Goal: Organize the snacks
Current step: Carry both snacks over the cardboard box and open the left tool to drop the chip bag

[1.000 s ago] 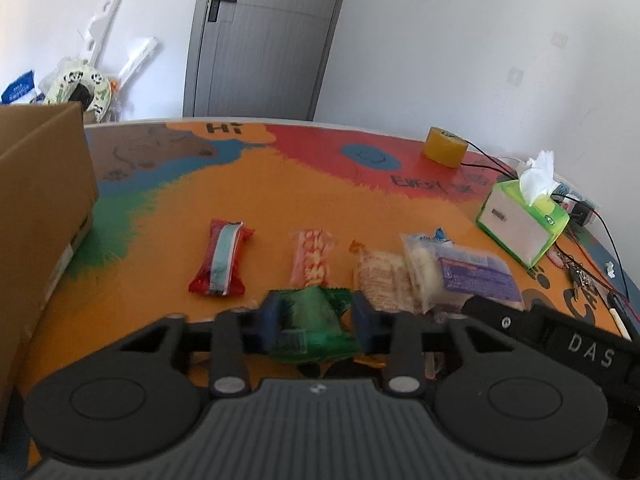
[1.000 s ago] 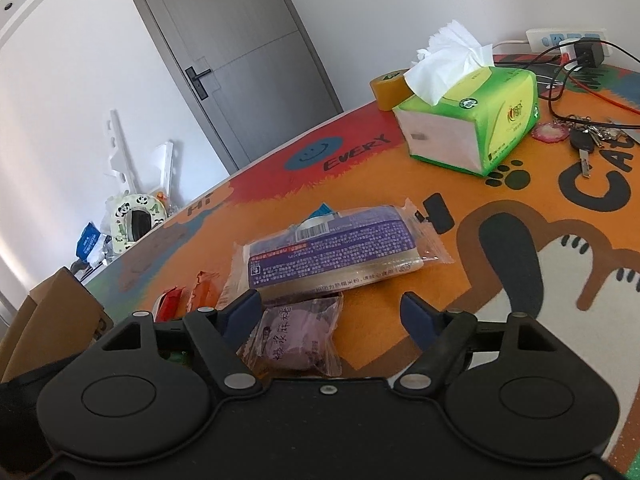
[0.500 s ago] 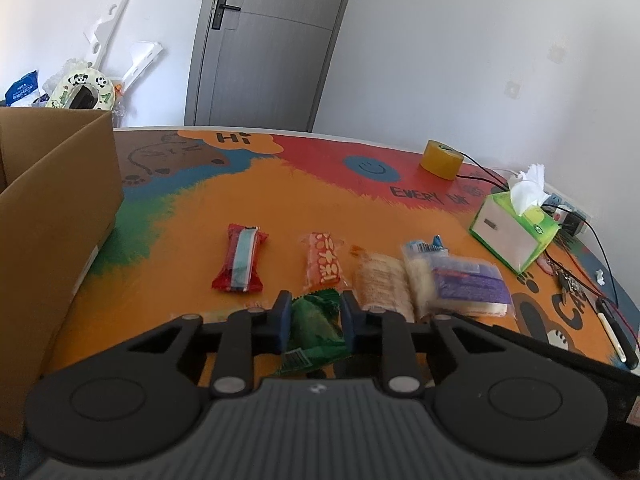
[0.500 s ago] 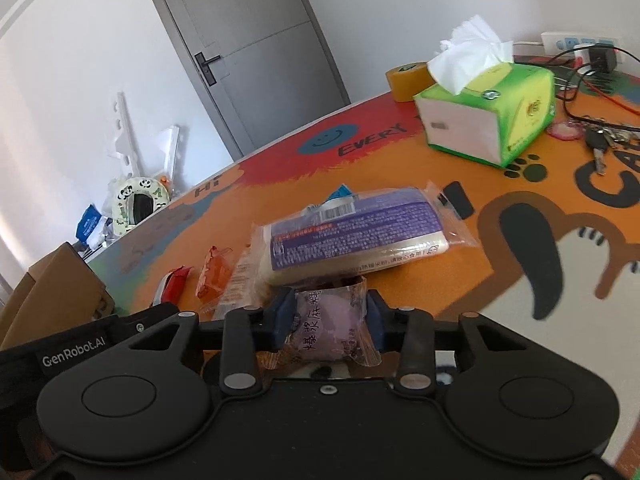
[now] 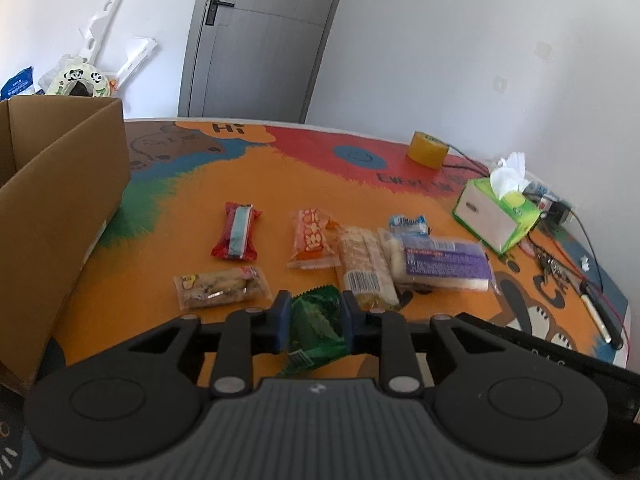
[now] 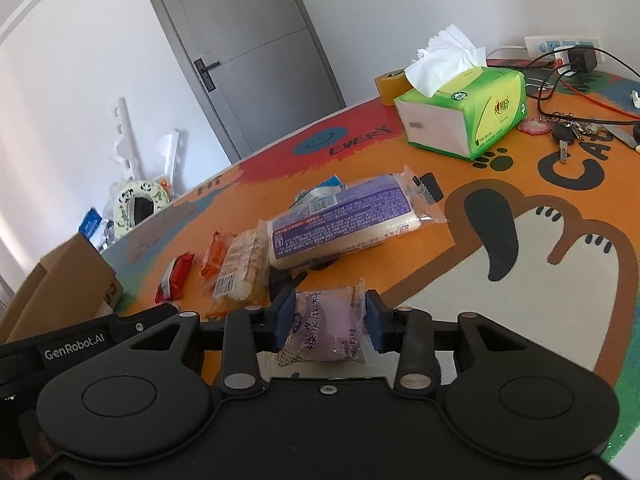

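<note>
Both claws have newly clamped packets, left claw (image 5: 313, 322) pinching the green snack packet (image 5: 316, 330), right claw (image 6: 327, 322), easing slightly, pinching the purple snack packet (image 6: 329, 326); both look ready for the cardboard box (image 5: 60, 216).

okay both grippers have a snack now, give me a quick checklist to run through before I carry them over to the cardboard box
1. Left gripper shut on the green packet: ok.
2. Right gripper on the purple packet, jaws opening slightly, pads still pressing: ok, watch it.
3. Cardboard box open at the top: ok.
4. Room inside the box: cannot tell, its inside is hidden.
5. Way to the box free of the red packet and the clear packet: ok if carried above them.
6. Packets lifted off the table: cannot tell.
</note>
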### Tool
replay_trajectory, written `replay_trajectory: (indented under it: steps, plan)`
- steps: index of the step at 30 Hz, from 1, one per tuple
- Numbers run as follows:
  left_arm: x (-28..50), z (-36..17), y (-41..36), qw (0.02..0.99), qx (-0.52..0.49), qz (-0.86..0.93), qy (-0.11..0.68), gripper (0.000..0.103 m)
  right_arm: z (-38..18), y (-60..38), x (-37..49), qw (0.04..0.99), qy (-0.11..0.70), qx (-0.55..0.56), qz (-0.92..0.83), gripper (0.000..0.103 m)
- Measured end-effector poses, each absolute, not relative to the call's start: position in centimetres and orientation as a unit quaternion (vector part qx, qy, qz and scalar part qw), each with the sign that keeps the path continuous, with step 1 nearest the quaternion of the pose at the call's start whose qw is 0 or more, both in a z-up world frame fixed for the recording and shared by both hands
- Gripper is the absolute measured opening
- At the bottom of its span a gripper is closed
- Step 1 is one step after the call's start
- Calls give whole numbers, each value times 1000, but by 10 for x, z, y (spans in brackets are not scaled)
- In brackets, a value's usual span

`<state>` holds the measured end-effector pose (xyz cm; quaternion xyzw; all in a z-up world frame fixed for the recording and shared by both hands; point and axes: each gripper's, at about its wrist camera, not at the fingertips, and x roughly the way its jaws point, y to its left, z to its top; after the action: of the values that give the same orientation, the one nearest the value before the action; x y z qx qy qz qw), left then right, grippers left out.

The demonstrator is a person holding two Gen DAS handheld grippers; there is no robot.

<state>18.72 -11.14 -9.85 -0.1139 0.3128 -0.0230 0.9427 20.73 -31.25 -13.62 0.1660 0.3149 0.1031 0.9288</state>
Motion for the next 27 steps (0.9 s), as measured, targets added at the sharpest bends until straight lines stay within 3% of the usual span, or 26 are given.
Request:
replay_trajectory:
  steps: [2,5,7,12,14,15,17,27]
  plan:
    - [188,-101,-113,942,-112,-25,315,28,-137,-312,206,930,313,164,100,43]
    - [189,-104,-117,940,-103,-32,323,37,-137,-309,205,935,310,149,92,59]
    - [193,-110,-118,933,-104,-27,345,42,-137,-308,205,935,311,144,90,59]
    - [189,-115,-122,938,-92,-21,335,42,-139,-305,203,938,307,132,90,59]
    - [188,-115,-121,938,-95,-21,333,39,-140,-301,203,940,305,124,92,57]
    - [187,-114,-120,938,-96,-22,332,38,-140,-301,203,939,307,123,95,46]
    - [186,-113,-120,938,-98,-21,331,36,-139,-301,203,938,307,126,101,41]
    - [173,-86,-114,951,-106,-23,291,36,-117,-304,192,943,275,153,113,38]
